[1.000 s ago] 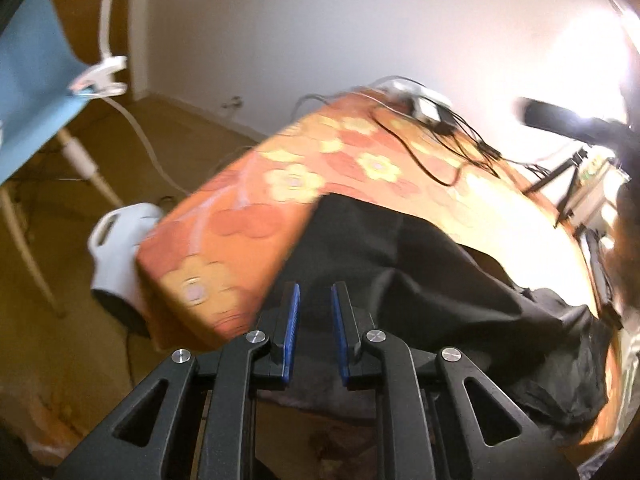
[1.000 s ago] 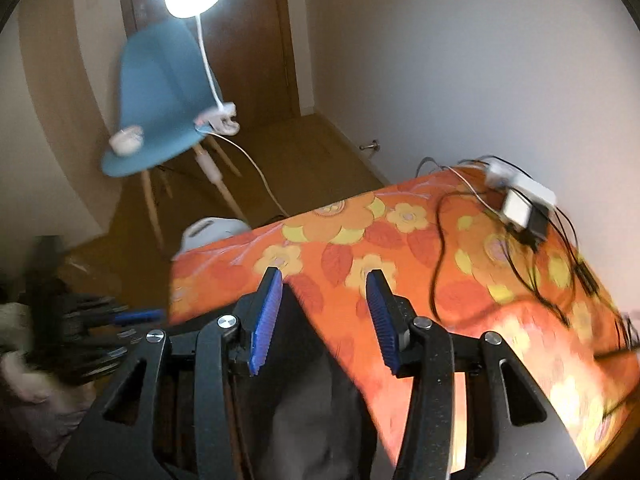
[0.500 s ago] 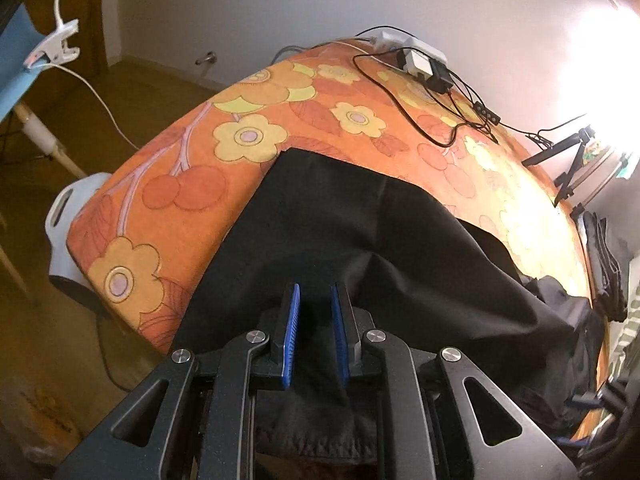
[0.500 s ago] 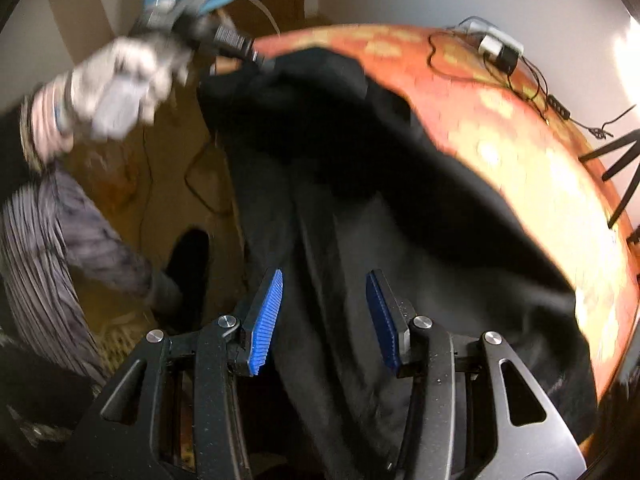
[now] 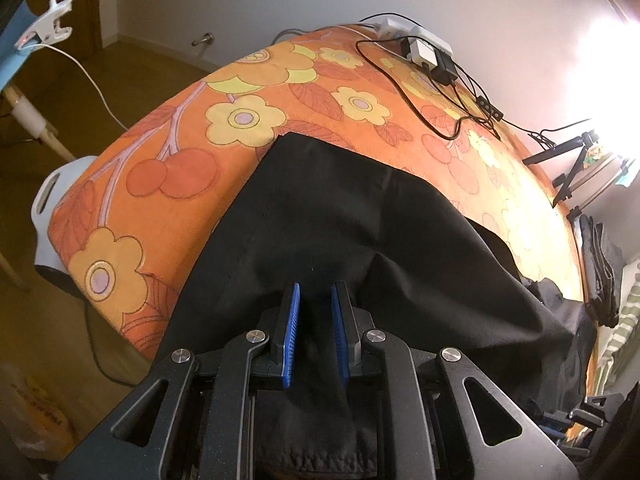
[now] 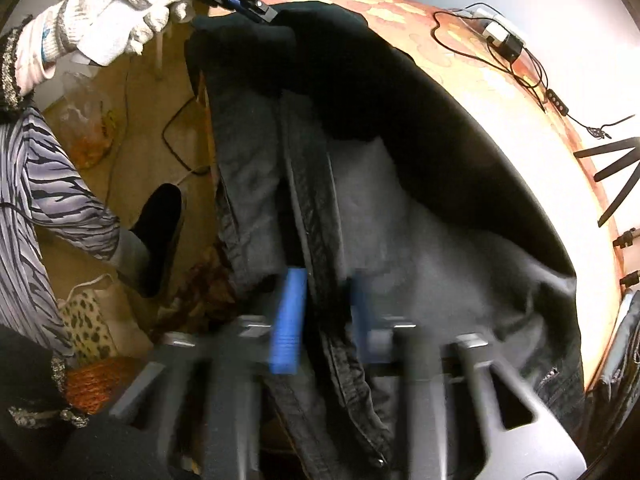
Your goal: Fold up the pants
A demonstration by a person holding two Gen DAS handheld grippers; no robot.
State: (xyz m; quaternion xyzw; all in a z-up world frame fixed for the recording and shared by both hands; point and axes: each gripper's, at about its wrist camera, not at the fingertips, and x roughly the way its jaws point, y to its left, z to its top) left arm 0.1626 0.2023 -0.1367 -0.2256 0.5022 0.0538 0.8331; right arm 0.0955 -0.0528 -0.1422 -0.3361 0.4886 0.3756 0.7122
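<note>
Orange floral tablecloth (image 5: 168, 184) covers table. White power strip (image 5: 404, 30) with black adapter (image 5: 444, 68) near far edge — black cables (image 5: 400, 88) trail across cloth. White clip (image 5: 44, 24) on blue chair (image 5: 12, 64), white cord hanging. White plastic container (image 5: 48, 200) on wooden floor (image 5: 36, 320). Leopard-print item (image 6: 86, 328) on floor.

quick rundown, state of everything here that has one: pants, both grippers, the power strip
black pants: unfolded, spread over the floral tabletop, near edge hanging off
left gripper: shut on the pants' hem
right gripper: blurred, jaws apart around a pants seam, not clamped
power strip: adapters plugged in, cables trailing
floral tabletop: partly covered
</note>
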